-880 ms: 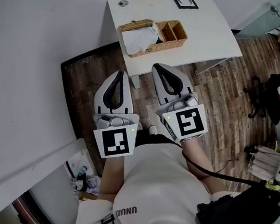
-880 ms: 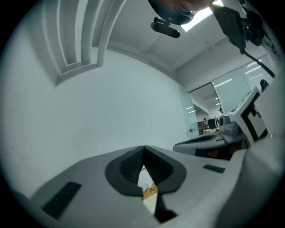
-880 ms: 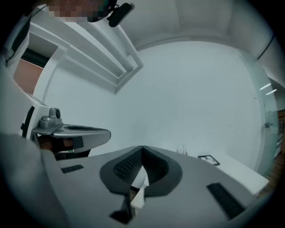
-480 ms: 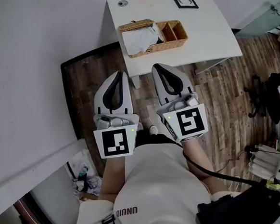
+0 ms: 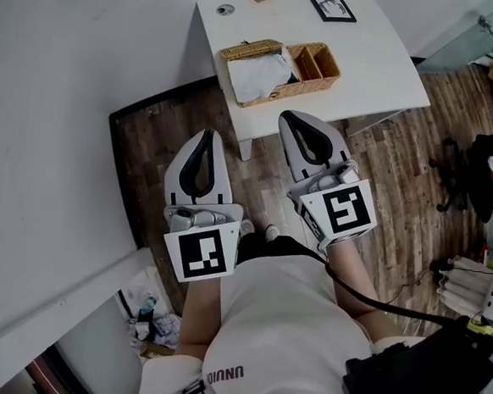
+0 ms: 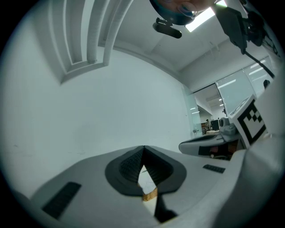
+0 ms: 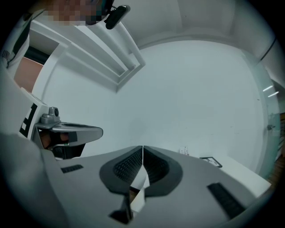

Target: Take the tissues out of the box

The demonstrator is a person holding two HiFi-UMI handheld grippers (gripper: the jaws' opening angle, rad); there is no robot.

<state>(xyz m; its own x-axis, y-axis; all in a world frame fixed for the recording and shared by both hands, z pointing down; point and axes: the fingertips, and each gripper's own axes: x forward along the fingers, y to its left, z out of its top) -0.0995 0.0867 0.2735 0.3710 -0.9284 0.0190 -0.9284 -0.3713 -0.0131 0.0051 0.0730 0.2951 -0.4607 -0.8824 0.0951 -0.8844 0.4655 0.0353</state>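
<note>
You hold the left gripper (image 5: 206,135) and right gripper (image 5: 289,117) level, short of the table (image 5: 373,49), each with jaws closed on nothing. The tissues (image 5: 260,72) lie in the left compartment of the basket (image 5: 299,89), near the table's front edge.
</note>
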